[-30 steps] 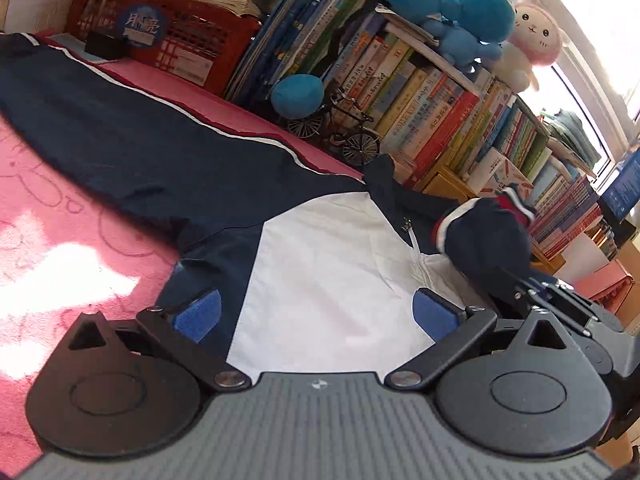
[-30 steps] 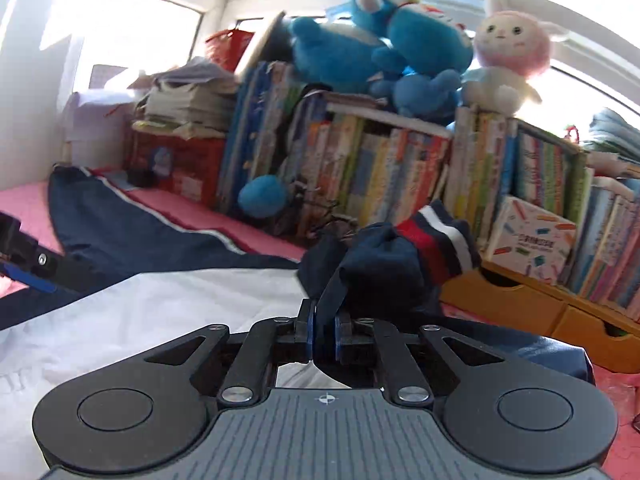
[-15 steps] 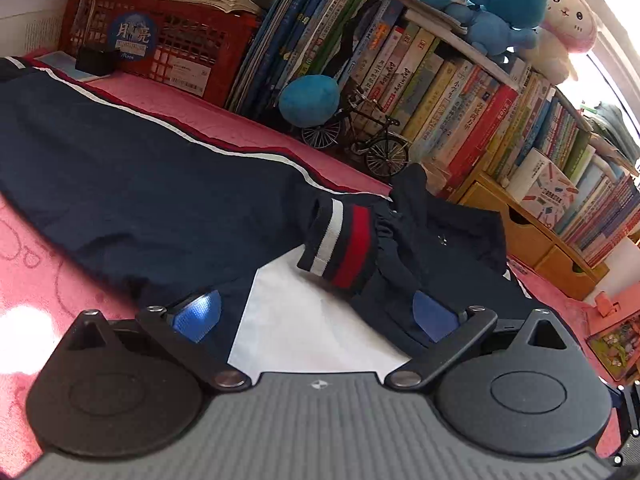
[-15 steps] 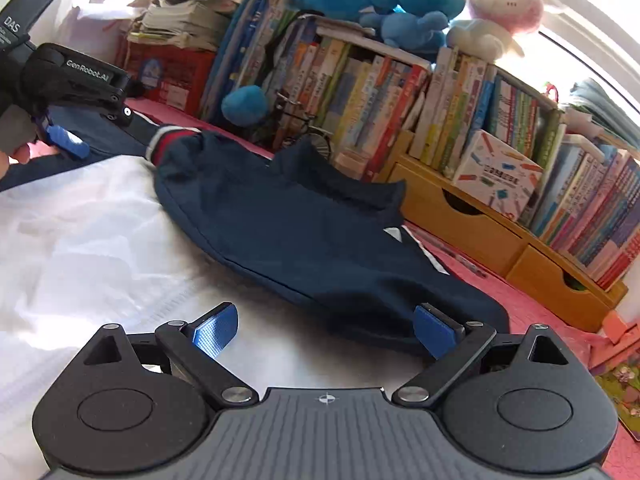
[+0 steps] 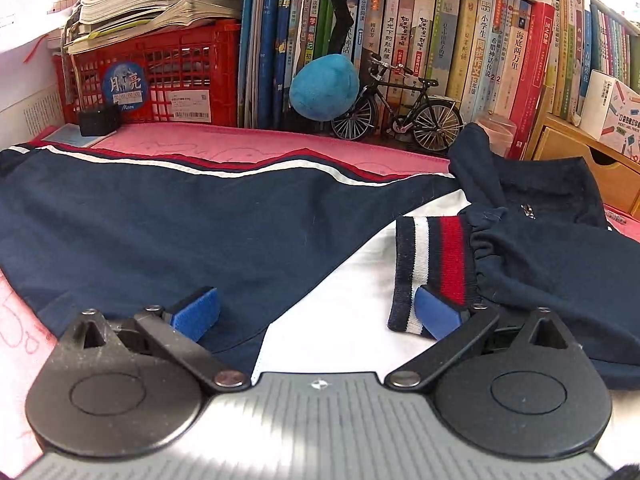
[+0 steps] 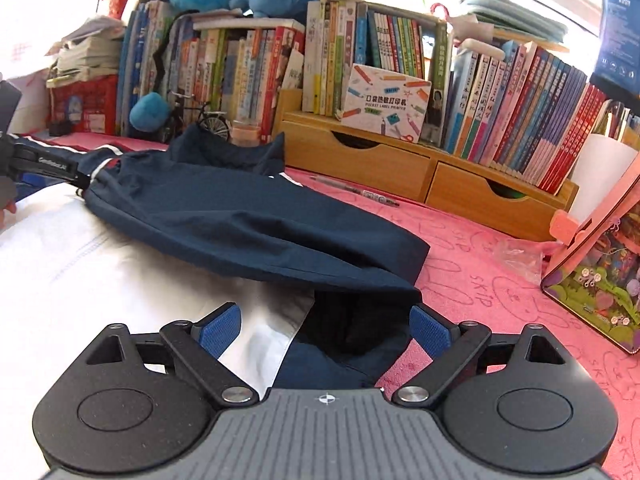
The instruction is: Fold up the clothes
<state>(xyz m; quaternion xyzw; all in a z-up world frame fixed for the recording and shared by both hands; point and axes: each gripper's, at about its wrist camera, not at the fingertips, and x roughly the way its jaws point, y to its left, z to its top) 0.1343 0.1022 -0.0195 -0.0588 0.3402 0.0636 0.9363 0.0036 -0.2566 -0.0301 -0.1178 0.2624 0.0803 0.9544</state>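
Left gripper (image 5: 316, 312): jaws spread wide, holding nothing, low over the jacket (image 5: 160, 232).
Right gripper (image 6: 324, 328): jaws wide apart, empty.
Sleeve (image 6: 248, 232): folded across the white front, striped cuff (image 5: 432, 268) beside the left gripper.
Behind: books (image 6: 520, 104), toy bicycle (image 5: 396, 108).

A pink desk (image 6: 472, 264) carries the navy-and-white jacket (image 6: 240, 224) at left, a pen (image 6: 360, 194) far, a picture book (image 6: 600, 280) right.

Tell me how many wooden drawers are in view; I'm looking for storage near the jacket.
2. Both sit in the wooden organiser under the books: the left drawer behind the jacket's collar, the right drawer beside it. More may be hidden off-frame.
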